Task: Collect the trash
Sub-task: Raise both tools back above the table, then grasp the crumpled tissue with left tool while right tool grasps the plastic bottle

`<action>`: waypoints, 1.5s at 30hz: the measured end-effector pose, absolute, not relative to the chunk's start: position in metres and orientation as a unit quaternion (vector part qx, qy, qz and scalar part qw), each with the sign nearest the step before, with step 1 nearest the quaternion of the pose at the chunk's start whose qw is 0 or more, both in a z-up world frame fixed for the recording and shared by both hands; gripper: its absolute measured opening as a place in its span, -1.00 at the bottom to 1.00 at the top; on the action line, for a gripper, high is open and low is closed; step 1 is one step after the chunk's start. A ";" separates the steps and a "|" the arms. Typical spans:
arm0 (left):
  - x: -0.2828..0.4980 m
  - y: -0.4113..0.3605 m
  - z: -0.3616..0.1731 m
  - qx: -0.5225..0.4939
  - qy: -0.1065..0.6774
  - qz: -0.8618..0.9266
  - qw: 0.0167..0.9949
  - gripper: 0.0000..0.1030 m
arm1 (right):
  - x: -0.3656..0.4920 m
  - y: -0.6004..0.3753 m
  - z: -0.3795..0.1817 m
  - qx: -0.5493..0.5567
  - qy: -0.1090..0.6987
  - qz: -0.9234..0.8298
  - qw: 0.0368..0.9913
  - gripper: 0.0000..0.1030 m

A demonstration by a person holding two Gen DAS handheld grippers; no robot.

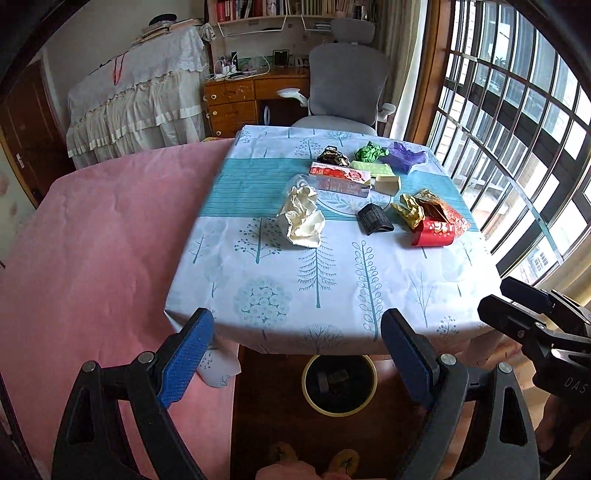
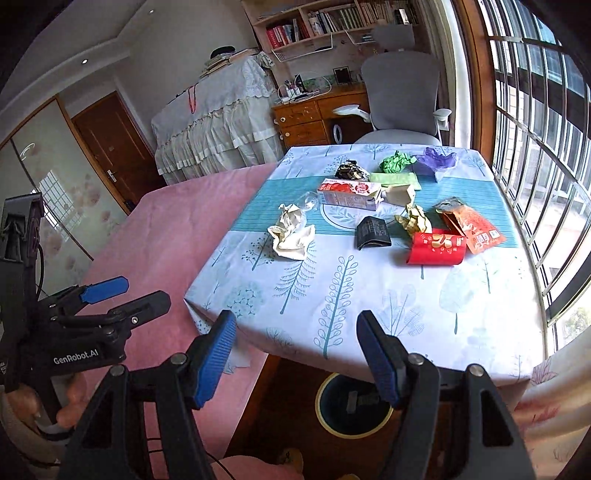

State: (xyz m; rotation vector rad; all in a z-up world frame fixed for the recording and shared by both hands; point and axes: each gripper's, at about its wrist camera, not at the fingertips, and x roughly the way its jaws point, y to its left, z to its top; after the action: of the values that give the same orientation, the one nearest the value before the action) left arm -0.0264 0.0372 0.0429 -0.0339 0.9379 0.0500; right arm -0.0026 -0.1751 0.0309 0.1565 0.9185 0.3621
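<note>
Trash lies scattered over the far half of the desk (image 2: 369,295), which wears a pale cloth printed with teal trees and crossed by a teal striped band. Nearest the left edge sits a crumpled cream paper wad (image 2: 290,232), with a clear plastic scrap (image 2: 308,201) just behind it. A long red-and-white carton (image 2: 349,194) lies on its side across the band, a small beige box (image 2: 400,194) at its right end. Behind them sit a dark crinkled foil wrapper (image 2: 351,170), a crumpled green paper ball (image 2: 397,160) above a flat pale green packet (image 2: 395,179), and a purple plastic bag (image 2: 437,158) near the far right corner. Closer in lie a curled black card (image 2: 372,232), a crumpled gold foil (image 2: 415,219), a red paper sleeve (image 2: 436,247) and an open orange snack pouch (image 2: 472,227).

Below the near edge of the desk, on the dark wooden floor, stands a round bin with a yellow rim (image 2: 321,417), holding a few dark pieces. A pink bedspread (image 2: 159,229) spreads to the left. Beyond are a grey office chair (image 2: 402,96), a wooden drawer unit (image 2: 303,122), bookshelves (image 2: 332,22), furniture draped in a white frilled cover (image 2: 218,114), a brown door (image 2: 114,147) and a barred window (image 2: 535,129) along the right.

Both pairs of tongs, left tongs (image 1: 297,354) and right tongs (image 2: 295,354), hang released above the near edge, blue pads apart, nothing between them.
</note>
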 end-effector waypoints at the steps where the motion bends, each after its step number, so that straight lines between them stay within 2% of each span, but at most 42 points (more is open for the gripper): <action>1: -0.022 0.039 0.044 -0.017 0.451 0.022 0.892 0.76 | 0.004 -0.174 0.032 0.074 0.443 0.177 0.876 0.32; 11: 0.066 0.063 0.005 -0.029 0.488 -0.009 0.872 0.76 | 0.090 -0.169 -0.002 0.096 0.494 0.159 0.850 0.32; 19: 0.185 0.080 -0.068 -0.037 0.562 -0.056 0.825 0.76 | 0.177 -0.164 -0.041 0.153 0.524 0.124 0.829 0.24; 25: 0.243 0.081 -0.120 -0.025 0.598 -0.084 0.796 0.75 | 0.237 -0.146 -0.076 0.183 0.547 0.111 0.810 0.24; 27: 0.255 0.081 -0.134 -0.025 0.608 -0.095 0.787 0.61 | 0.254 -0.140 -0.088 0.191 0.555 0.106 0.803 0.24; 29: 0.265 0.082 -0.144 -0.034 0.618 -0.112 0.777 0.22 | 0.269 -0.135 -0.100 0.198 0.564 0.105 0.795 0.24; 45: 0.280 0.118 -0.155 -0.072 0.619 -0.134 0.771 0.14 | 0.355 -0.079 -0.160 0.264 0.606 0.142 0.737 0.24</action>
State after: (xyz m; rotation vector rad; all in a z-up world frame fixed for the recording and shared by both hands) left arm 0.2797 0.1184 -0.1547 -0.1560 1.3413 -0.2905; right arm 0.3548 -0.0786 -0.1597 0.5794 1.3316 0.3129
